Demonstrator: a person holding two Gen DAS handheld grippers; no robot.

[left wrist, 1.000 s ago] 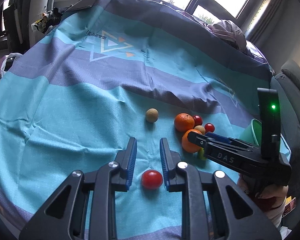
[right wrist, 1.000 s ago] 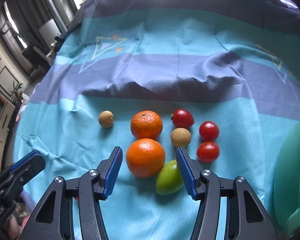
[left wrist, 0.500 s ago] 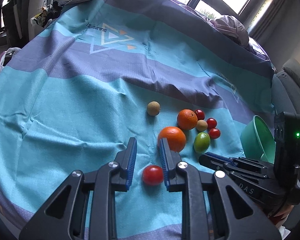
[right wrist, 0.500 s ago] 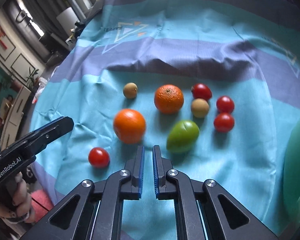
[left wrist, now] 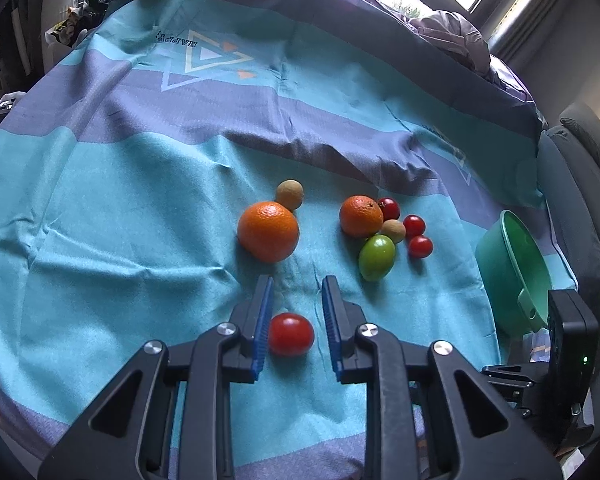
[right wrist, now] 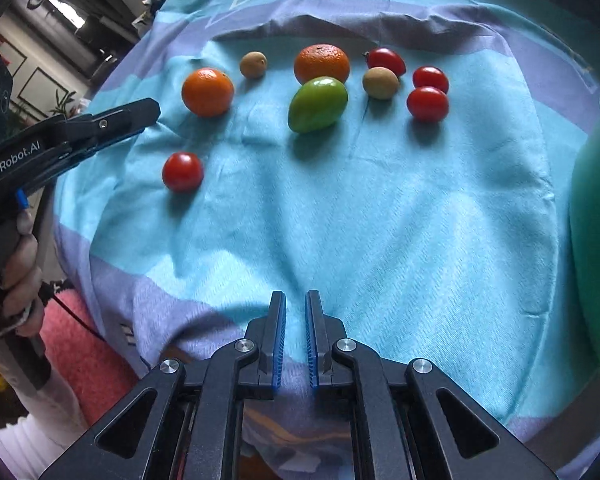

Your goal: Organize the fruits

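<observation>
Looking along the left gripper [left wrist: 296,312], its wrist view shows a red tomato [left wrist: 291,334] lying on the teal bedspread [left wrist: 100,280] between the two blue pads; the left pad seems to touch the fruit while a gap remains at the right pad, and the jaws are opening a little, so the tomato is no longer pressed. Farther toward the far edge of the cloth lies a large orange [left wrist: 268,231] with a small brown fruit [left wrist: 289,195] just behind it, and toward the right edge sits a cluster: a second orange [left wrist: 360,216], a green fruit [left wrist: 376,257], another brown fruit and three small red ones. A green bowl [left wrist: 511,272] stands tilted at the right edge. In the right wrist view, the right gripper [right wrist: 296,336] hangs over the near edge of the bedspread with its jaws nearly closed and nothing between them. The same tomato [right wrist: 182,171] lies alone toward the left edge, well apart from this gripper and just beside the left tool's tip. For the tomato, the left hand is clearly the nearer one; the fruit is round, so its axis hardly matters.
</observation>
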